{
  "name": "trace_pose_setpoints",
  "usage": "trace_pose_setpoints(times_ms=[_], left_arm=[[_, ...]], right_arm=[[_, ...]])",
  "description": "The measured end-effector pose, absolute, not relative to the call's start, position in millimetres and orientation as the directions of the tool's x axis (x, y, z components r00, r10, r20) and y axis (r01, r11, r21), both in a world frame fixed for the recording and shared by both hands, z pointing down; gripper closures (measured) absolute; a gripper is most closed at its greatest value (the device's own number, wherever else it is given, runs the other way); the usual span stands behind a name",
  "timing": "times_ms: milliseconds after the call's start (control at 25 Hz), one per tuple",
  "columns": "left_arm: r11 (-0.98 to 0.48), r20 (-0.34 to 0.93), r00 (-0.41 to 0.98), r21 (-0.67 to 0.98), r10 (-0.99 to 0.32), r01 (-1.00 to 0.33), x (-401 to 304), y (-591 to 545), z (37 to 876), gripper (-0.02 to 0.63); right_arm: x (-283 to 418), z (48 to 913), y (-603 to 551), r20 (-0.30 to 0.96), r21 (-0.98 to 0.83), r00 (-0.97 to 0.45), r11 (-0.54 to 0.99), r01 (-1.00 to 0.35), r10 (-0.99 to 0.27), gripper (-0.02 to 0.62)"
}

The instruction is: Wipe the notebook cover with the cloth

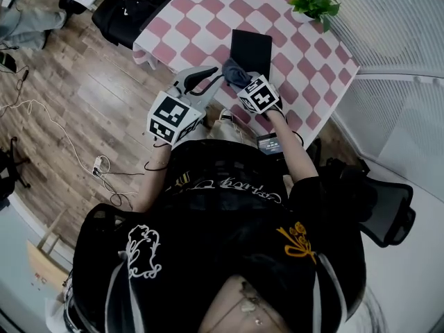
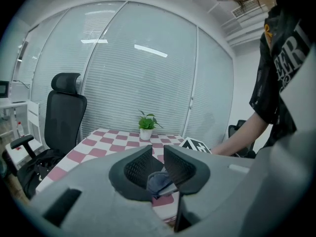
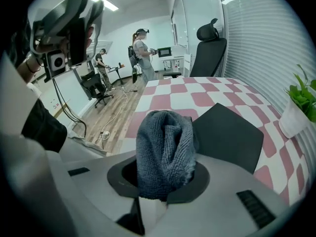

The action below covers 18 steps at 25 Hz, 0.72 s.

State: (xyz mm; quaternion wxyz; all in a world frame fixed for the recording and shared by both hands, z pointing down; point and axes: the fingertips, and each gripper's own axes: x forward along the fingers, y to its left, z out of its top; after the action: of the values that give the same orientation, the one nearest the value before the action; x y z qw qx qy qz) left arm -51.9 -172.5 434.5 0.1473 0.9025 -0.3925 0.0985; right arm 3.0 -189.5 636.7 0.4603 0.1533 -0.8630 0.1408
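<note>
The black notebook (image 1: 251, 48) lies closed and flat on the checkered table (image 1: 194, 12). At the notebook's near edge, the right gripper (image 3: 165, 176) is clenched on a bunched grey cloth (image 3: 165, 149). The cloth stands up out of the jaws and reaches the notebook's near corner; whether it touches the cover cannot be told. Just beside the notebook's near left corner, the left gripper (image 2: 158, 157) points toward the cloth with its jaws a narrow gap apart and nothing between them. Beyond the notebook's far right side, a small potted plant (image 1: 316, 2) stands at the table's edge.
</note>
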Motion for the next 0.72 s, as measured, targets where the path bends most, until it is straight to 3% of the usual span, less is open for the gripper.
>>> trace_pose_setpoints(times_ms=[280, 520, 720], left_arm=[[-0.675, 0.281, 0.697, 0.186, -0.66, -0.714, -39.9, -174.3, 432.7, 0.528], [-0.673, 0.284, 0.694, 0.184, -0.661, -0.716, -38.9, -178.3, 434.0, 0.528], [-0.658, 0.287, 0.684, 0.195, -0.67, -0.727, -41.4, -180.1, 435.1, 0.528]], right_arm=[[3.3, 638.3, -180.3, 0.854, -0.062, -0.506, 0.941, -0.333, -0.123, 0.525], [19.3, 618.3, -245.4, 0.814, -0.089, -0.533, 0.857, -0.507, -0.231, 0.525], [37.3, 616.1, -310.5, 0.828, -0.043, -0.48, 0.82, -0.571, -0.29, 0.525]])
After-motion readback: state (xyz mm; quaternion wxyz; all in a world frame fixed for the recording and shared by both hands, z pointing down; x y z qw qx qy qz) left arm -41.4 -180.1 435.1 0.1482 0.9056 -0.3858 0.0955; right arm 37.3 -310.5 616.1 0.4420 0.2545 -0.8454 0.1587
